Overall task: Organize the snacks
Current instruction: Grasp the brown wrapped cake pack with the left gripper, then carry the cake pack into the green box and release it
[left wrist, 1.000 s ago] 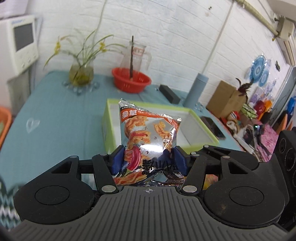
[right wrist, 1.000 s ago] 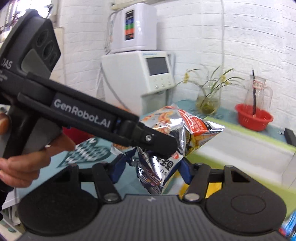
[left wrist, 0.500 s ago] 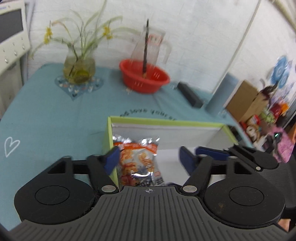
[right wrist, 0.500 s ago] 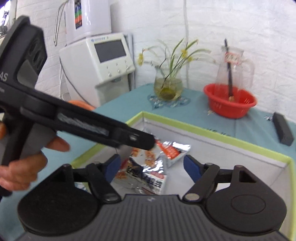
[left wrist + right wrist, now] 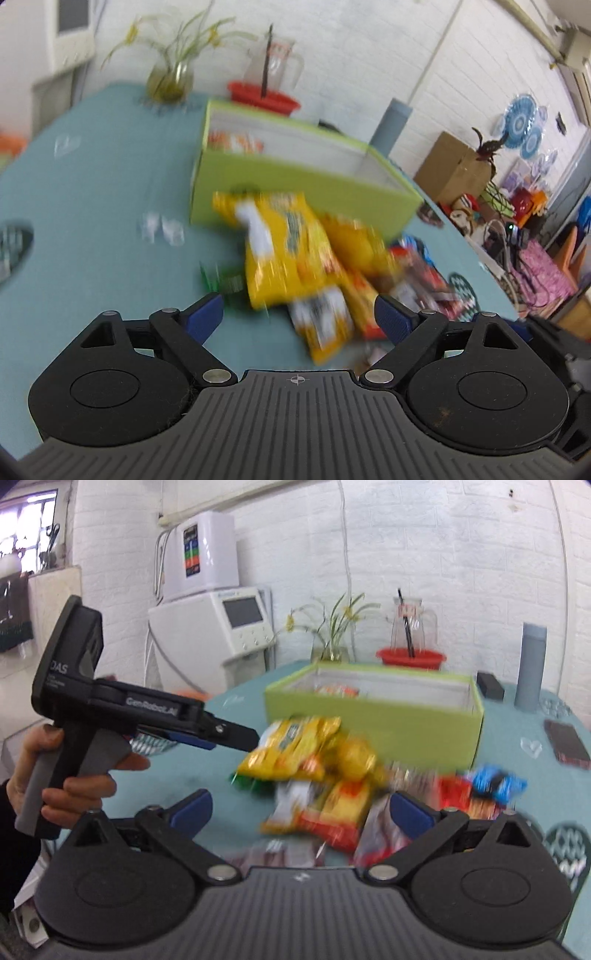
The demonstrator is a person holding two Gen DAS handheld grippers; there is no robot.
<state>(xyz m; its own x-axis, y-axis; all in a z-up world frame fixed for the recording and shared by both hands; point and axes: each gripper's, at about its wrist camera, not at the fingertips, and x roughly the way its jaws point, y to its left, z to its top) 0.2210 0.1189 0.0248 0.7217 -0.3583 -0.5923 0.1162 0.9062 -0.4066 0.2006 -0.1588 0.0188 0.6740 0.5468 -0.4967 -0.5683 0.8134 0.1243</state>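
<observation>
A green box (image 5: 295, 184) stands on the teal table, with an orange and silver snack bag (image 5: 236, 142) inside it; both also show in the right wrist view, the box (image 5: 369, 716) and the bag (image 5: 336, 690). A blurred pile of snack bags lies in front of the box, a yellow bag (image 5: 284, 247) on top, also in the right wrist view (image 5: 295, 749). My left gripper (image 5: 299, 314) is open and empty above the pile. My right gripper (image 5: 301, 808) is open and empty over the pile. The left gripper also shows in the right wrist view (image 5: 236, 738).
A red basket (image 5: 262, 98) with a glass pitcher, a plant vase (image 5: 170, 79) and a grey bottle (image 5: 391, 125) stand behind the box. A dark phone (image 5: 567, 744) lies at the right. A white machine (image 5: 221, 627) stands past the table's left end.
Both grippers let go of the silver snack bag into the green box, opened, and pulled back to above the snack pile in front of the box.
</observation>
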